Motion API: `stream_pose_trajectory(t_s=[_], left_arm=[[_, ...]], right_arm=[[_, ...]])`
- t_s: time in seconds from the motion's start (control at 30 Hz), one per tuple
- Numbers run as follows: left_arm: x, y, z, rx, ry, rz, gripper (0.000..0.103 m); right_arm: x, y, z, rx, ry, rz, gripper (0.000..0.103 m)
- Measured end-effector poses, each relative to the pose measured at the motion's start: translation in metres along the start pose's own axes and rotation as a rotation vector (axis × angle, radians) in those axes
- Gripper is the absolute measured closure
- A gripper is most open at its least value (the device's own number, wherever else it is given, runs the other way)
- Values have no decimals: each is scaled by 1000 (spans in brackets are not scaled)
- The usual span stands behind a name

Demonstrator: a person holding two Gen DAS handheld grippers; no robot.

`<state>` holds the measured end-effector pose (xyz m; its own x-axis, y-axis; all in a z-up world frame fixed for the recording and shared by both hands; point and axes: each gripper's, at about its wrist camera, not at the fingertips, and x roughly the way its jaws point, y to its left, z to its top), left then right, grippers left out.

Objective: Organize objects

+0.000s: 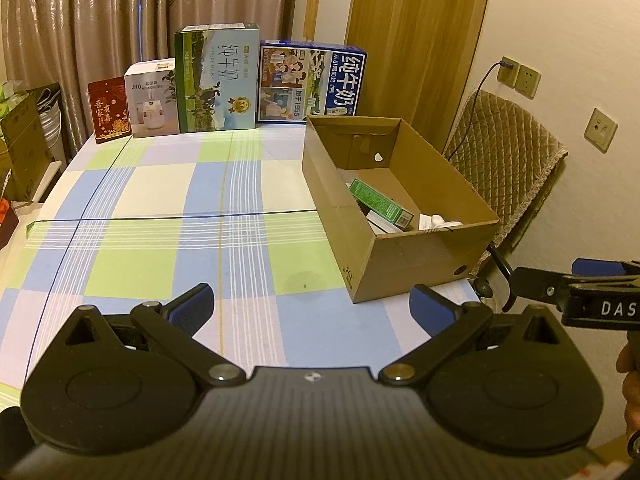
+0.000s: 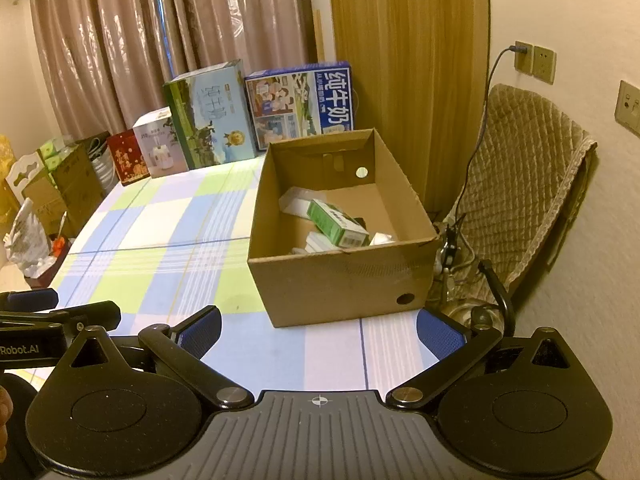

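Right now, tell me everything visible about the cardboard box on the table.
The cardboard box is plain brown corrugated card, open-topped, lidless, with a round hole in each end wall. It sits flat on the checked tablecloth near the table's right edge. Inside lie a green carton and some white items. Neither gripper touches it.

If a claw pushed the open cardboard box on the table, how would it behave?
The cardboard box probably slides rather than tips: it sits low and wide on the smooth tablecloth. It looks light, holding only a green carton and a few small items. Its thin walls may flex.
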<state>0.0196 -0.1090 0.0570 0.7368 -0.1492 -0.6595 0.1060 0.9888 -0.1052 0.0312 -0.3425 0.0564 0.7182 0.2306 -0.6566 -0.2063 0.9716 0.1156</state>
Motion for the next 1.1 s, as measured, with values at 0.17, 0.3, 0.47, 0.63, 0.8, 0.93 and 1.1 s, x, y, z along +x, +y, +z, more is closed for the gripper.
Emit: stream_pose_trajectory(t_s=[0.17,0.3,0.47,0.63,0.8,0.93,1.1], left_arm=[[1,0,0,-4,2,-1,1],[2,-1,0,-4,3,-2,1],[4,-1,-1,-6,7,-2,1],[4,-1,-1,-8,6,-3,1],[5,-1,-1,-7,6,-4,1],[6,-2,-2,-9,7,-6,1],[8,0,-3,-14,12,-11,1]], right_arm=[[1,0,0,0,2,0,2],[2,-1,0,-1,4,0,2],[5,-1,-1,-3,9,0,2],[6,-1,-2,-3,10,-1,2],[6,0,-2,-4,9,0,2],[7,0,-2,-4,9,0,2],[7,0,-2,-5,10,0,2]])
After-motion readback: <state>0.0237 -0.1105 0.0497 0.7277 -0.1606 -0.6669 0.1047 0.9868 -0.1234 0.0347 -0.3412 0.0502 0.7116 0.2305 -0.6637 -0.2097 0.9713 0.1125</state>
